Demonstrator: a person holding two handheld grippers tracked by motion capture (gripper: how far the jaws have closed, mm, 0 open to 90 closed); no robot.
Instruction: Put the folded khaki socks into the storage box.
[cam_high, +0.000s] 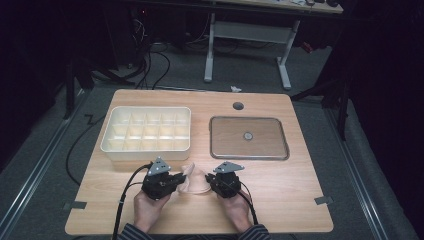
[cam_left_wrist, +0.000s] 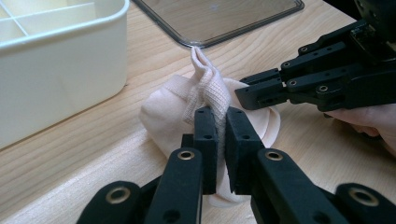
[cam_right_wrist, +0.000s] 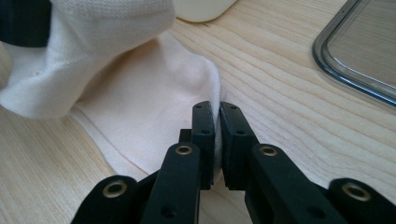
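Pale sock (cam_high: 194, 181) pinched between left tongs (cam_high: 176, 179), right tongs (cam_high: 212, 181)

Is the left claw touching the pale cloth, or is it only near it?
Touching. In the left gripper view, the left claw is shut on a raised fold of the pale cloth, with fabric pinched between its jaws.

cloth (cam_left_wrist: 205, 100): pale pink | divided box (cam_high: 146, 131): cream | jaws: black

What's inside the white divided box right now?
The white divided box shows rows of compartments, all looking empty in the high view. Its near wall hides the bottoms of the front row. The pale cloth lies outside it, on the table.
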